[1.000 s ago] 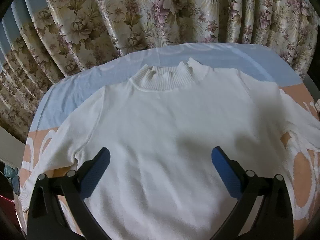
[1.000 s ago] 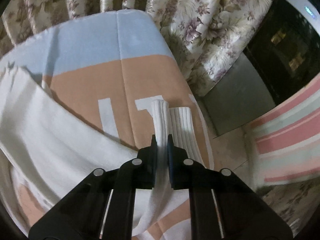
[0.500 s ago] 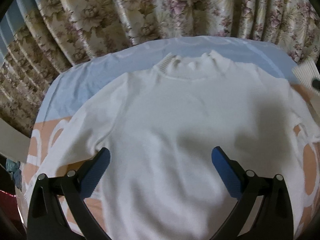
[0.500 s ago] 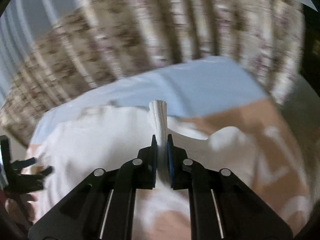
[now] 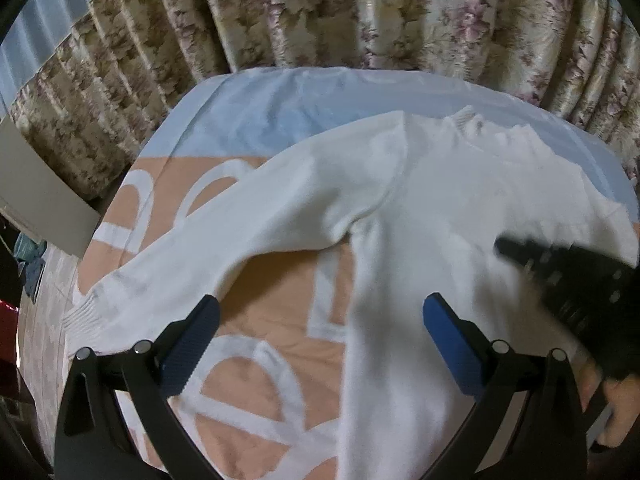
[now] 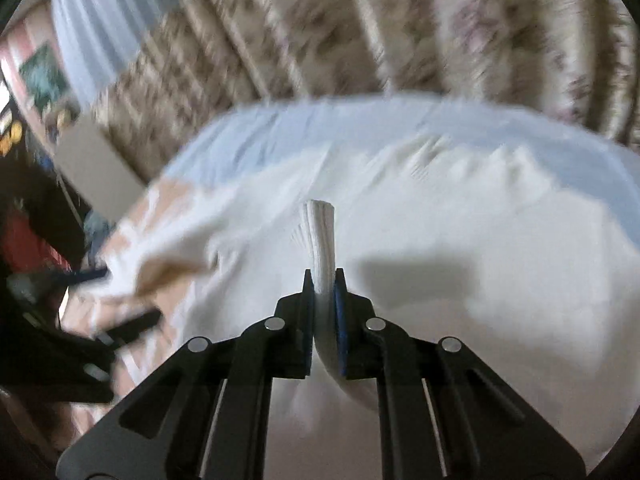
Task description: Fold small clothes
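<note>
My right gripper (image 6: 323,280) stays clamped tight on the ribbed cuff (image 6: 319,224) of the white sweater (image 5: 460,216), and in the last second I have swung that sleeve off the bedspread (image 5: 280,288) and in over the chest, so the first fold looks nearly laid. My left gripper (image 5: 320,320) hangs wide open and empty over the gap between the sweater's body and its other sleeve (image 5: 224,236), which lies stretched out flat and, I reckon, comes next.

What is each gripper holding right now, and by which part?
The right gripper is shut on the white sweater by its ribbed sleeve cuff. The left gripper is open, holding nothing.
</note>
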### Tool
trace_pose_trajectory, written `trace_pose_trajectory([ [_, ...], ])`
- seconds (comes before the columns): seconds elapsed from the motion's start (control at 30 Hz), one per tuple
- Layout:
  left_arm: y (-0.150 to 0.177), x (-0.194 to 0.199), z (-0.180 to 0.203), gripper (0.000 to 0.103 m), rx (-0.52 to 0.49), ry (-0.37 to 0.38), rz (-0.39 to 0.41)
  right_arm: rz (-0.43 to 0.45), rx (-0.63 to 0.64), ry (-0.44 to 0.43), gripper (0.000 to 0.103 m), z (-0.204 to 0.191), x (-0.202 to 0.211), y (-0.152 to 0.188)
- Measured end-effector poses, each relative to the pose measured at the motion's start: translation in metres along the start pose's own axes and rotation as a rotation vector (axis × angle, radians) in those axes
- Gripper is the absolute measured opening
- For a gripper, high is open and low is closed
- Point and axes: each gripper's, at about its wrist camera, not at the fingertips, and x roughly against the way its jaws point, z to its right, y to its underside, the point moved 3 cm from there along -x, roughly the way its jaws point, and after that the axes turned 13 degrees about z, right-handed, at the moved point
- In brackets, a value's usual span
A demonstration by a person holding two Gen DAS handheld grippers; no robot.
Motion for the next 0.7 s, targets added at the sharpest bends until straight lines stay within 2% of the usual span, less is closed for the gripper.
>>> trace_pose_trajectory([
  [0.07,-0.001,-0.001,-0.002,0.101,0.001,0.006,0.005,-0.060,0.019,-0.004,0.010,-0.007,-0.012,0.015],
  [0.1,-0.001,-0.002,-0.002,0.101,0.004,0.013,0.005,-0.089,0.023,-0.015,0.015,-0.007,-0.015,0.020],
  [0.17,-0.003,-0.008,0.004,0.101,0.016,0.037,-0.005,-0.094,0.019,-0.046,0.028,-0.005,-0.006,0.025],
  [0.2,-0.004,-0.010,0.008,0.101,0.019,0.049,-0.007,-0.084,0.025,-0.049,0.044,-0.004,0.002,0.023],
  [0.23,-0.006,-0.013,0.015,0.101,0.018,0.074,-0.008,-0.064,0.040,-0.042,0.052,-0.002,0.015,0.020],
  [0.3,-0.008,-0.019,0.029,0.101,0.006,0.116,-0.011,-0.029,0.058,-0.025,0.055,0.002,0.037,0.020],
  [0.4,-0.008,-0.030,0.058,0.101,-0.028,0.174,-0.022,0.011,0.051,0.056,0.055,0.025,0.071,0.018],
  [0.5,-0.007,-0.044,0.083,0.101,-0.044,0.230,-0.045,0.053,0.005,0.146,0.055,0.059,0.106,0.019],
  [0.6,-0.004,-0.060,0.108,0.101,-0.068,0.257,-0.060,0.096,-0.045,0.196,0.055,0.083,0.130,0.018],
  [0.7,0.002,-0.070,0.119,0.082,-0.076,0.287,-0.092,0.133,-0.069,0.228,0.055,0.100,0.144,0.017],
])
